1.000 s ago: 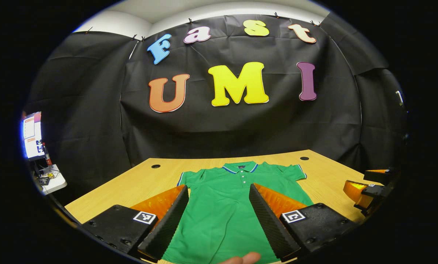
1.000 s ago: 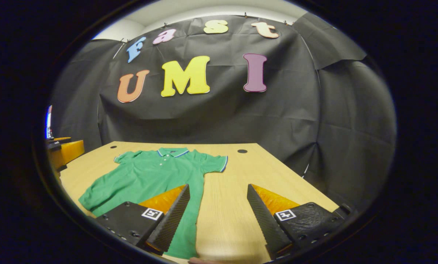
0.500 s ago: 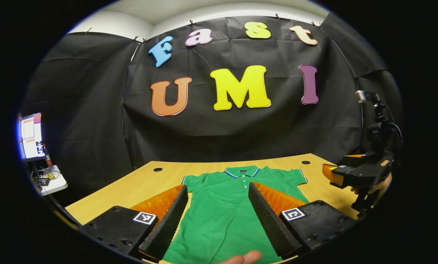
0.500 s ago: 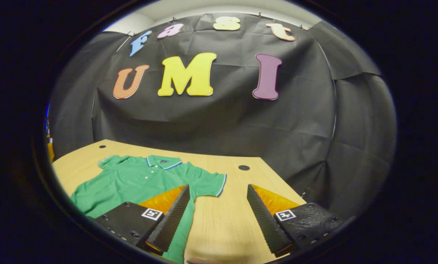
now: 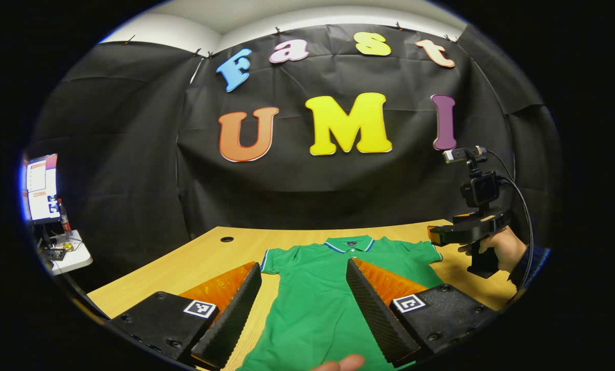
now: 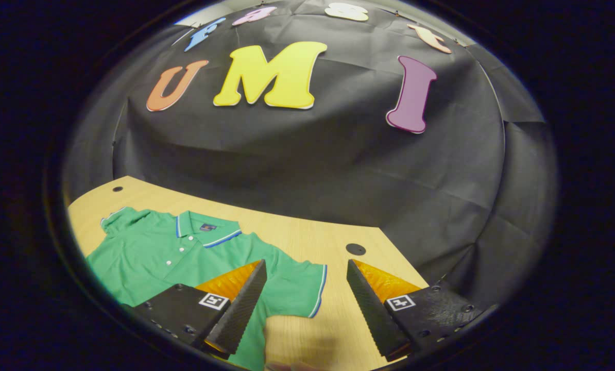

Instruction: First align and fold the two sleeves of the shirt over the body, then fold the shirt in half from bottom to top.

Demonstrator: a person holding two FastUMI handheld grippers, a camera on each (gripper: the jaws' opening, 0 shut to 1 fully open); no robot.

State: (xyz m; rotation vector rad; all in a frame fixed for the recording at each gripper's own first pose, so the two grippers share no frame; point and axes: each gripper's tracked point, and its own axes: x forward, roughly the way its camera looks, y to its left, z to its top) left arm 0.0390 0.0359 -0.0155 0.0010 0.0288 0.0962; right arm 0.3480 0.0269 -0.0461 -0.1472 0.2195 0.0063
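Observation:
A green polo shirt (image 5: 312,293) with a blue-and-white edged collar lies flat and face up on the wooden table (image 5: 204,257), both short sleeves spread out. My left gripper (image 5: 303,265) hovers open over the shirt's lower body, with nothing between its fingers. In the left gripper view, the right gripper (image 5: 441,234) hangs by the shirt's right sleeve, with a hand (image 5: 498,250) holding it. In the right gripper view the shirt (image 6: 153,247) lies to the left, and its near sleeve (image 6: 302,288) sits just under my open right gripper (image 6: 306,264).
The table has round cable holes (image 5: 227,239) (image 6: 355,249) near its far edge. The black cloth wall rises close behind the table. A lit monitor (image 5: 39,185) and a small white stand (image 5: 68,252) with clutter are off to the left.
The right gripper has moved forward and up along the table to the shirt's sleeve, coming into the left gripper view at the right. The left gripper shifted only slightly.

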